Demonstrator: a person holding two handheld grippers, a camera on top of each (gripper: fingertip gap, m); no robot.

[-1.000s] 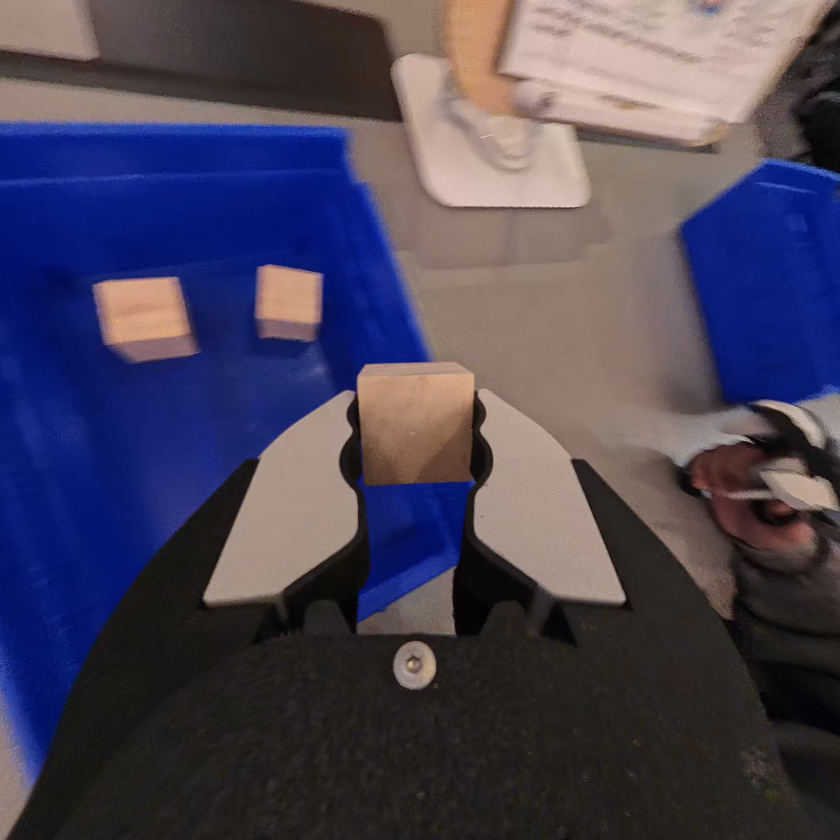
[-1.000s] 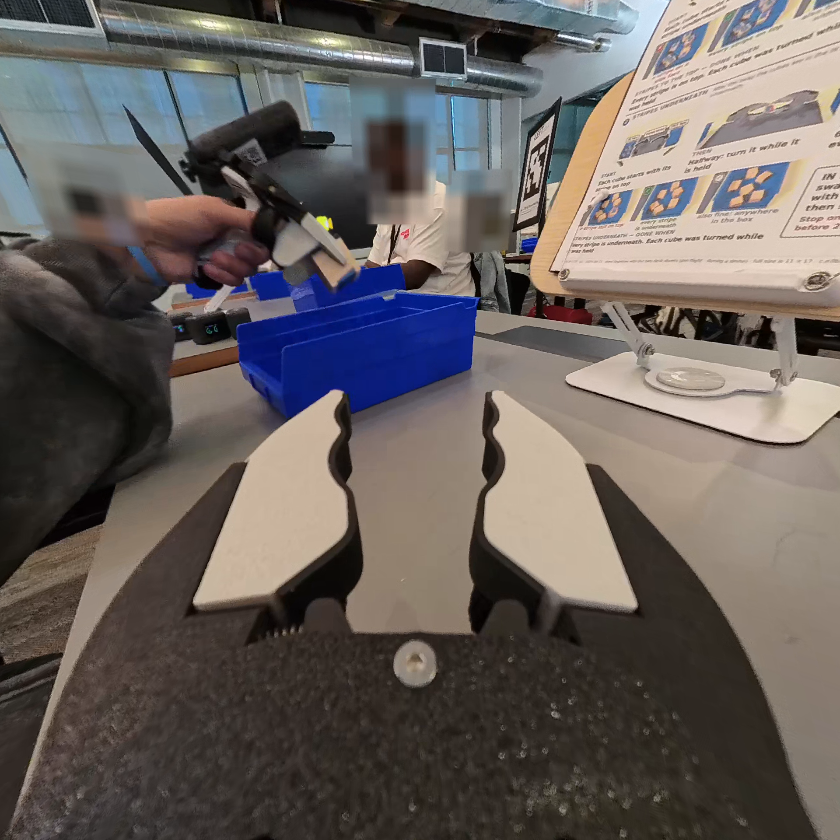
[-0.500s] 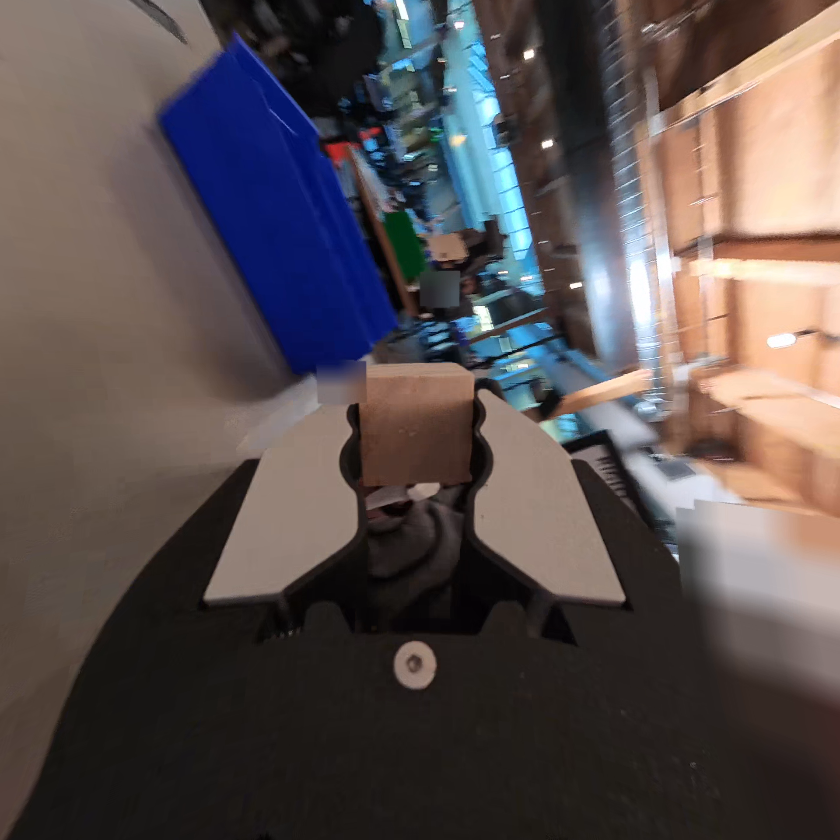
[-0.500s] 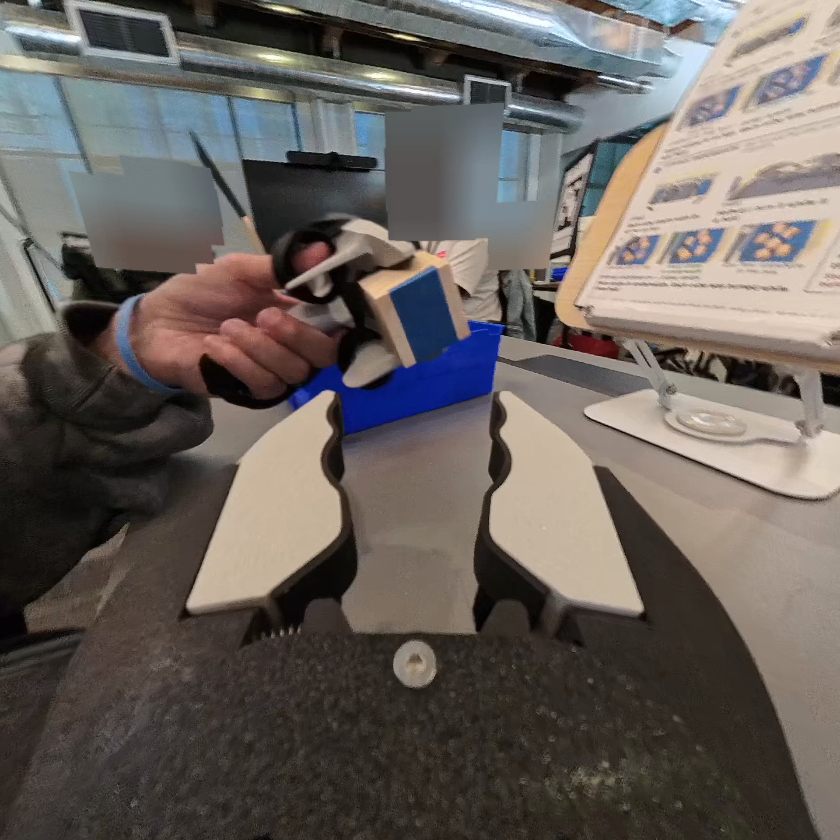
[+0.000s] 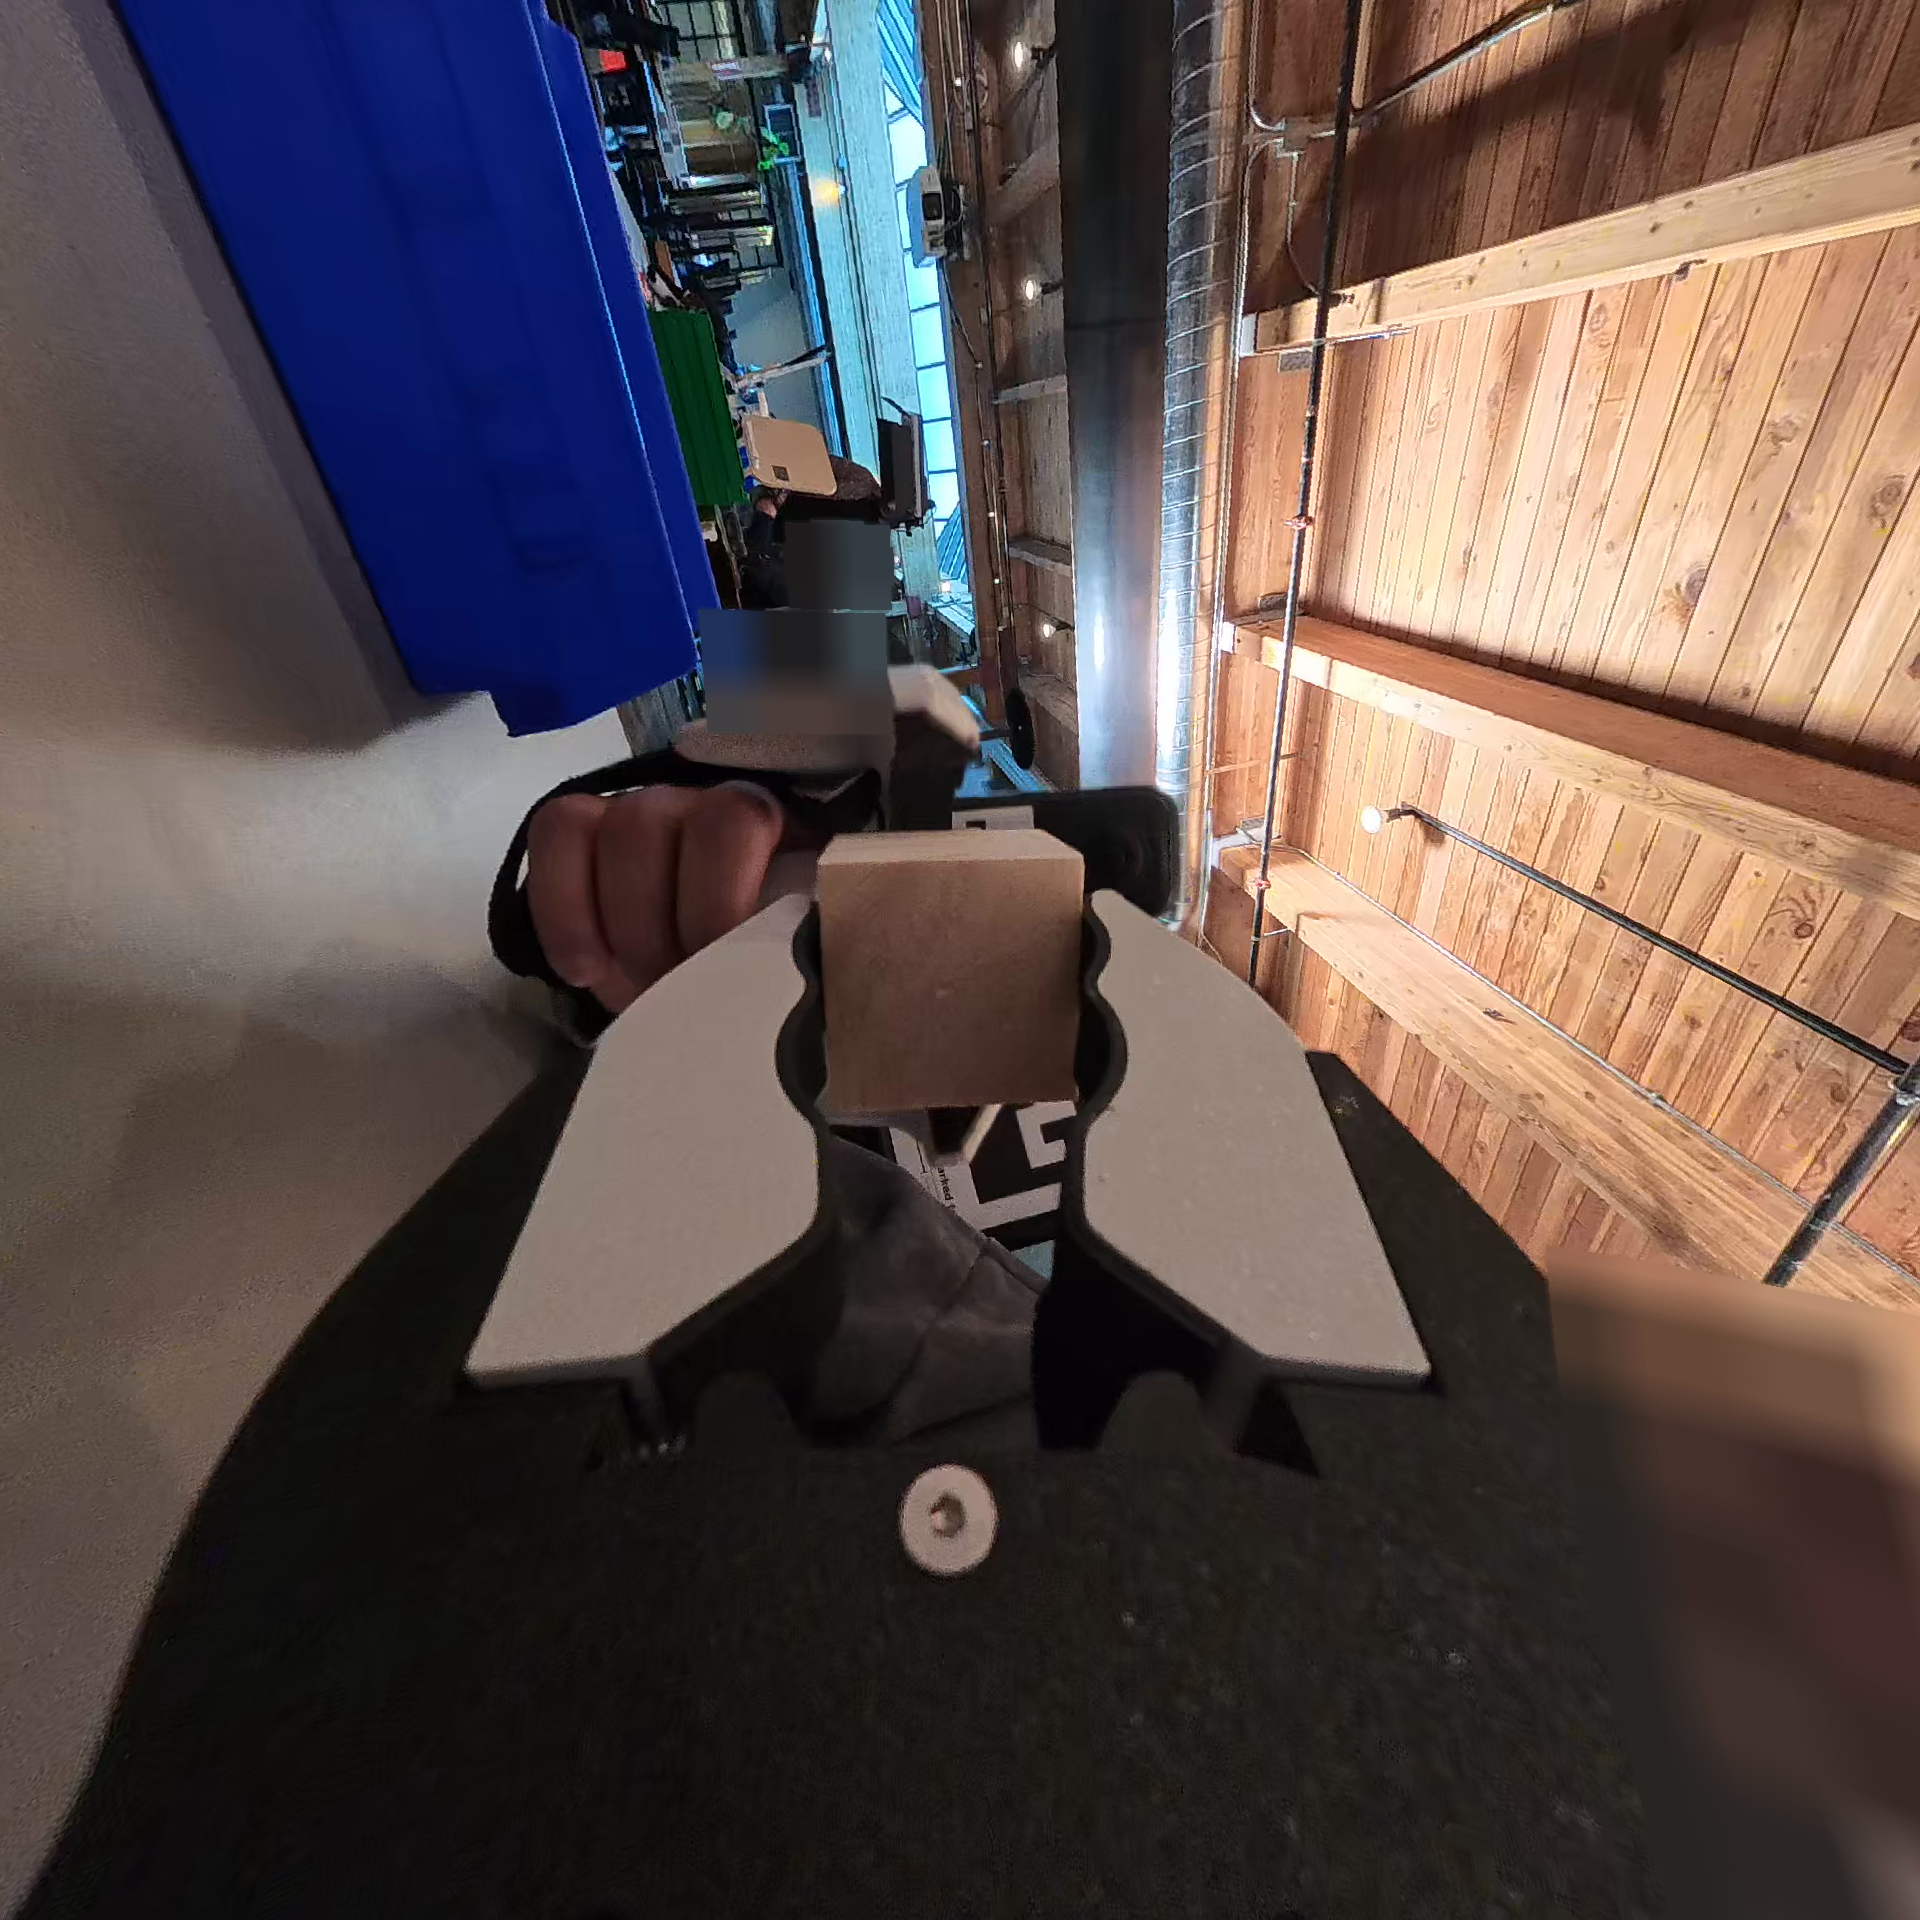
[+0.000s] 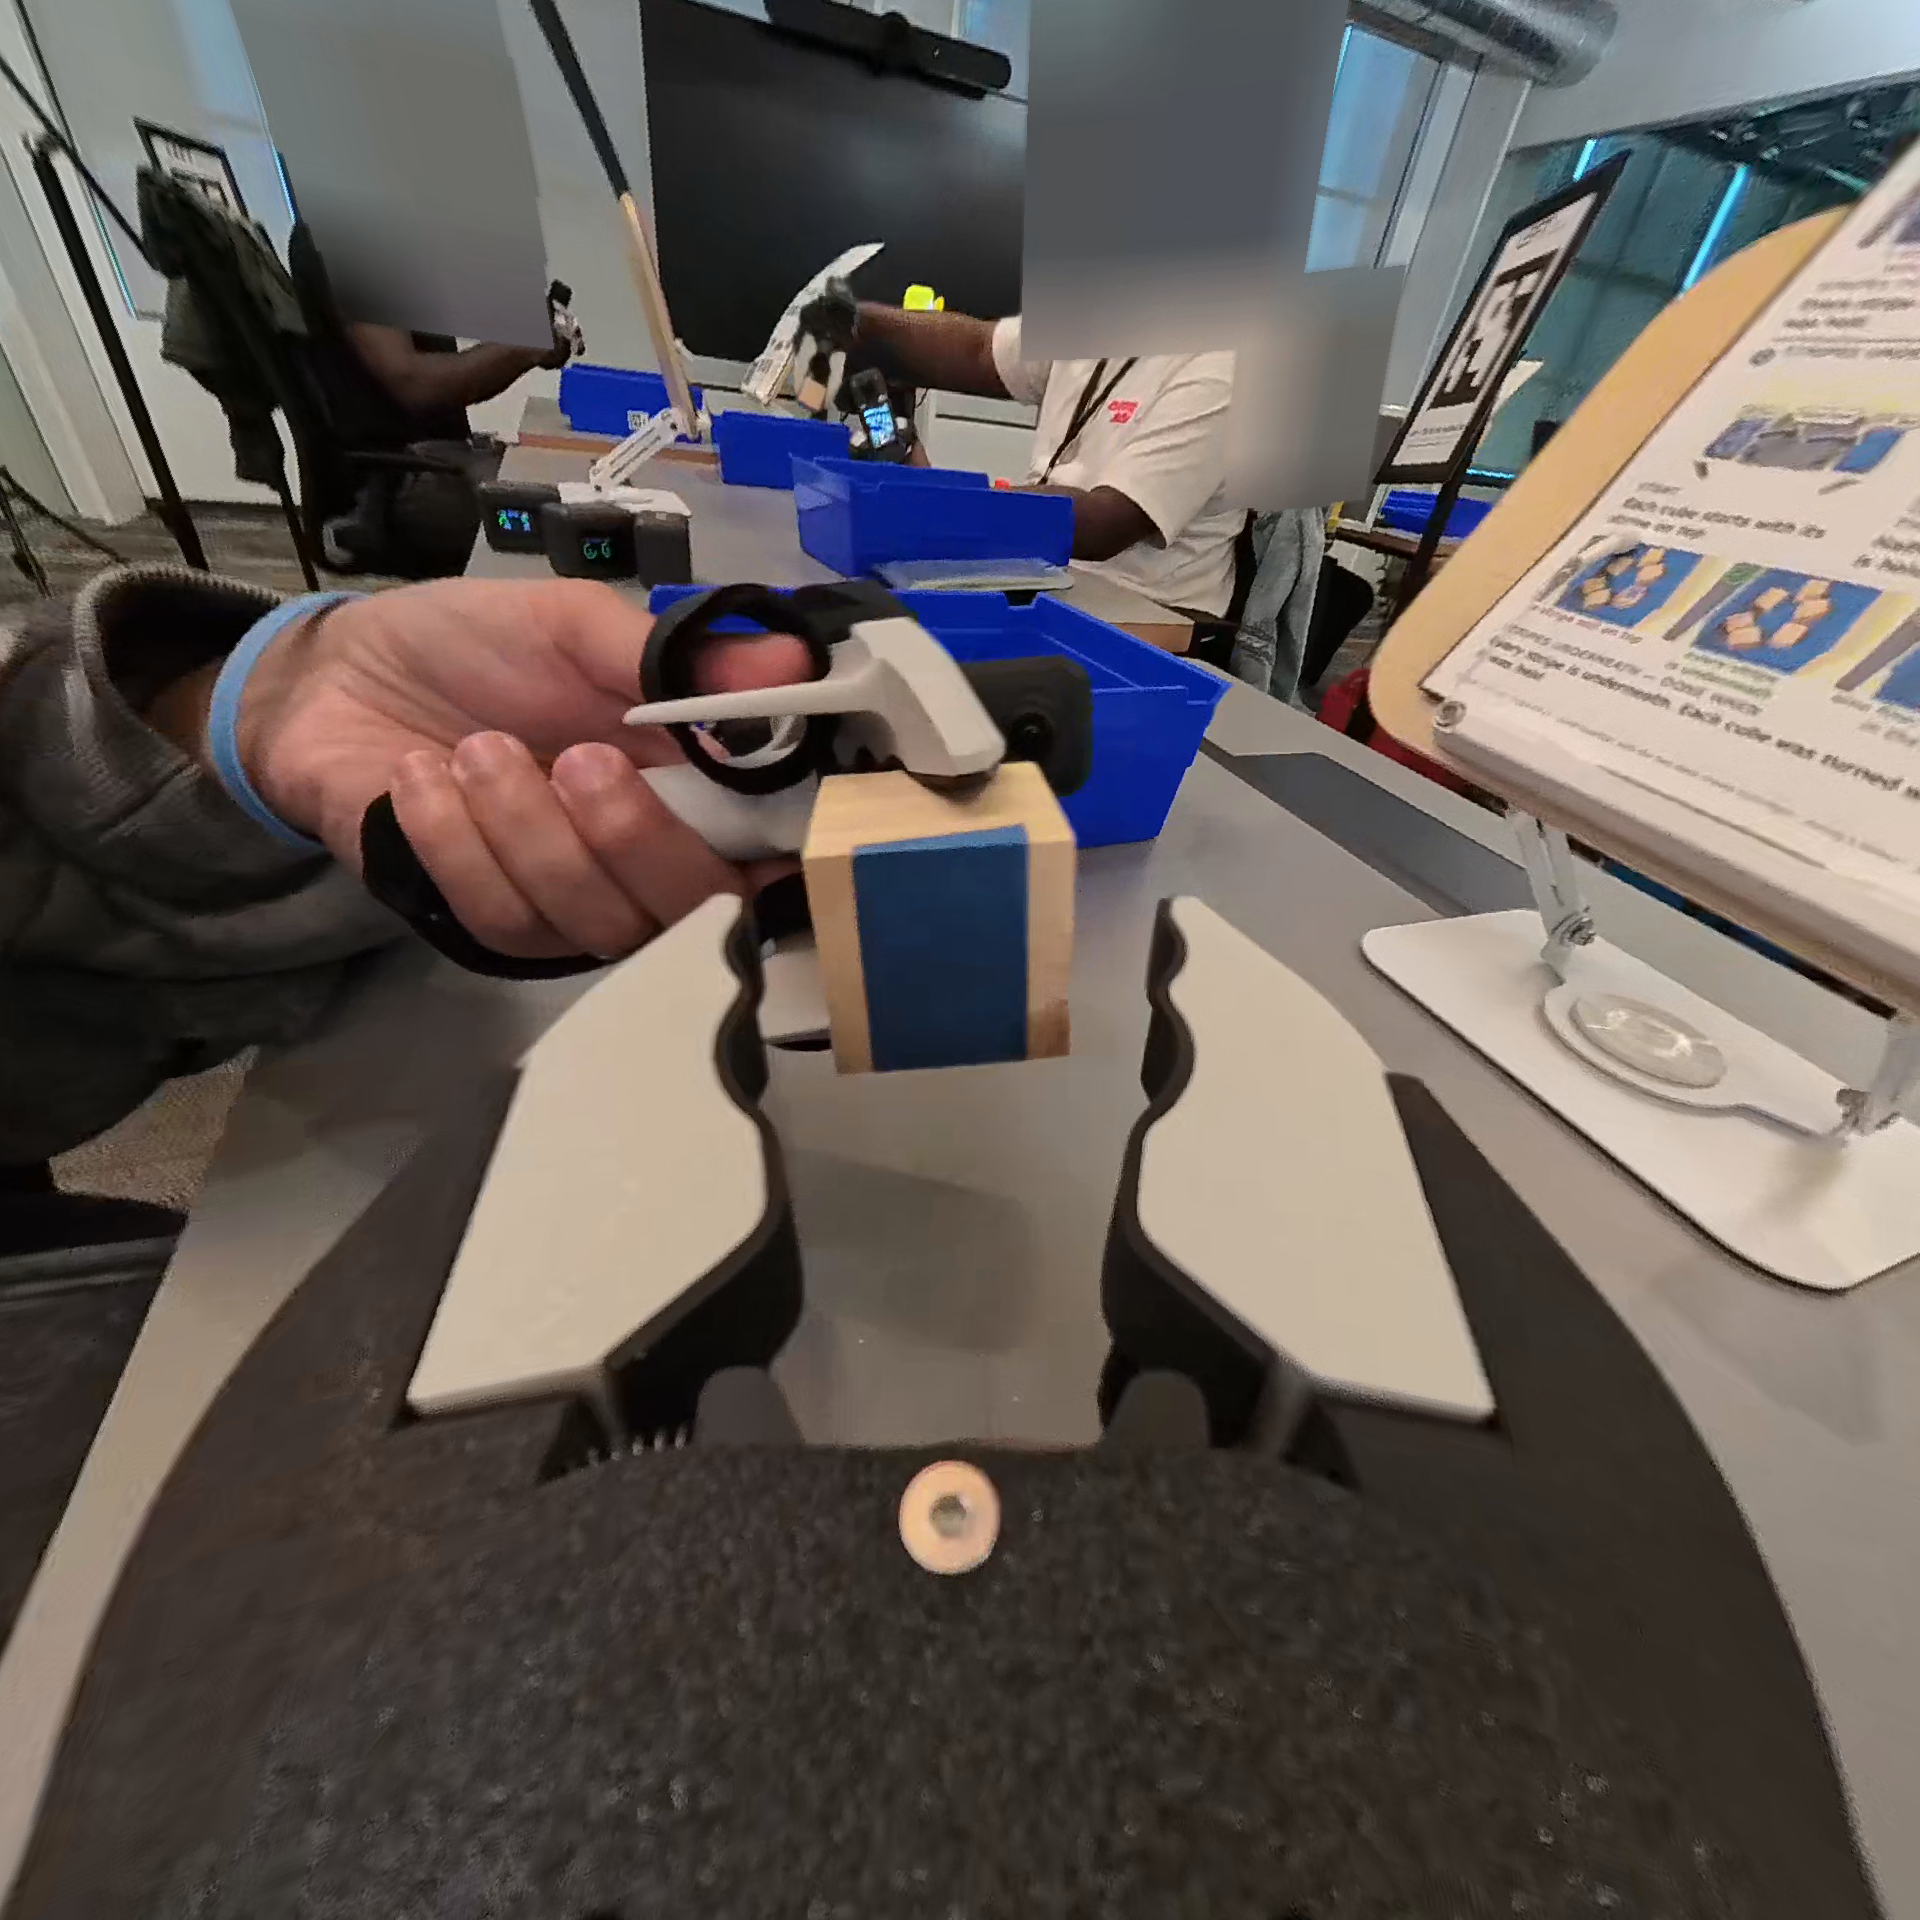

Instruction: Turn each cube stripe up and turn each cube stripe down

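My left gripper (image 5: 948, 961) is shut on a wooden cube (image 5: 948, 971) and is rolled on its side, so only plain wood faces its camera. In the right wrist view the same cube (image 6: 940, 920) hangs in the air, clamped top and bottom by the left gripper (image 6: 883, 821), with its blue stripe facing my right gripper. My right gripper (image 6: 945, 971) is open and empty; the cube sits just beyond its fingertips, centred on the gap. The right gripper and the hand holding it also show in the left wrist view (image 5: 831, 748), behind the cube.
A blue bin (image 6: 1122, 727) stands on the grey table (image 6: 935, 1247) behind the cube; another blue bin (image 5: 436, 343) shows in the left wrist view. A white stand (image 6: 1662, 1122) holding an instruction sheet is at the right. Other people work at tables farther back.
The left gripper lifted the cube out of the bin, rolled onto its side and carried it in front of the right gripper. The striped face now points at the right gripper.
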